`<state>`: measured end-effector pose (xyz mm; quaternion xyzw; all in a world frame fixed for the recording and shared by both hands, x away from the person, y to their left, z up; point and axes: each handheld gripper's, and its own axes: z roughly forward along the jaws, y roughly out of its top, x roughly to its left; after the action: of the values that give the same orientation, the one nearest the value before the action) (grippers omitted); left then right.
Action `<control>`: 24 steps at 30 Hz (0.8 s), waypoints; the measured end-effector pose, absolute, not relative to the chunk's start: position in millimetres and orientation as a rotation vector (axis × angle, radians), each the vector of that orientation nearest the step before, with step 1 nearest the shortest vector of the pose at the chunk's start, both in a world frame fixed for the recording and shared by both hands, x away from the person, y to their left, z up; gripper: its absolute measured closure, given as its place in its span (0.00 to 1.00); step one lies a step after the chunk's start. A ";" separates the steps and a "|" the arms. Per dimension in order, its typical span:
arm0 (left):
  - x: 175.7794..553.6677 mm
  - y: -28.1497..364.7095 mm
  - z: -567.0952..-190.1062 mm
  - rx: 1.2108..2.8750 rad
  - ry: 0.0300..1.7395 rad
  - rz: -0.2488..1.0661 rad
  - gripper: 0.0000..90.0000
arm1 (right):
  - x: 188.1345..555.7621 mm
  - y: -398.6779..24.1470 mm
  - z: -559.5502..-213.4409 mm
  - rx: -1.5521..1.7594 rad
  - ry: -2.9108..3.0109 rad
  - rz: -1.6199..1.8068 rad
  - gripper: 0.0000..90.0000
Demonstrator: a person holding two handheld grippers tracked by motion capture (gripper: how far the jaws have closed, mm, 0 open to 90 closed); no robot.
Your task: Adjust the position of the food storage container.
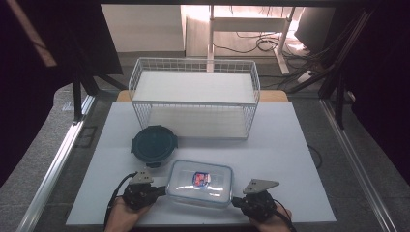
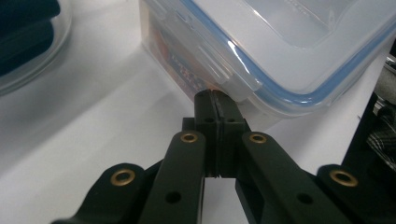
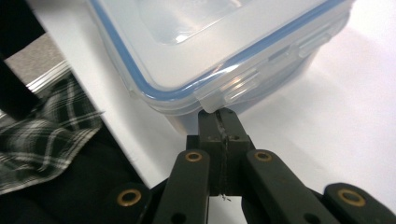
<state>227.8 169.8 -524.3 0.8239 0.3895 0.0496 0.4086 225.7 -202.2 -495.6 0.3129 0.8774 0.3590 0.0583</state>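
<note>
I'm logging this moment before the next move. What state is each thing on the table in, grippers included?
Rectangular container: lid on, lying flat between the two grippers.
Round container: dark lid on, apart from both grippers.
Wire basket: upright, nothing in it.
Left gripper: jaws shut, tips under the rectangular container's end latch.
Right gripper: jaws shut, tips under the opposite end latch.

Clear rect. container (image 1: 199, 182), blue-sealed lid on, flat, table front
</note>
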 end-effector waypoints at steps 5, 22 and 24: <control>233.9 163.2 -524.4 2.058 0.993 0.122 1.00 | 236.2 -206.2 -494.1 0.960 2.632 1.064 0.99; 264.3 177.5 -484.5 1.898 0.985 0.198 0.97 | 254.2 -232.0 -487.2 1.049 2.557 1.122 0.92; 288.6 166.1 -473.9 1.923 0.991 0.237 0.99 | 254.0 -233.4 -485.8 1.054 2.543 1.129 0.90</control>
<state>288.6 166.1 -473.9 0.7828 0.4032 0.0964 0.4641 254.0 -233.4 -485.8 0.3530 0.8517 0.3782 0.0833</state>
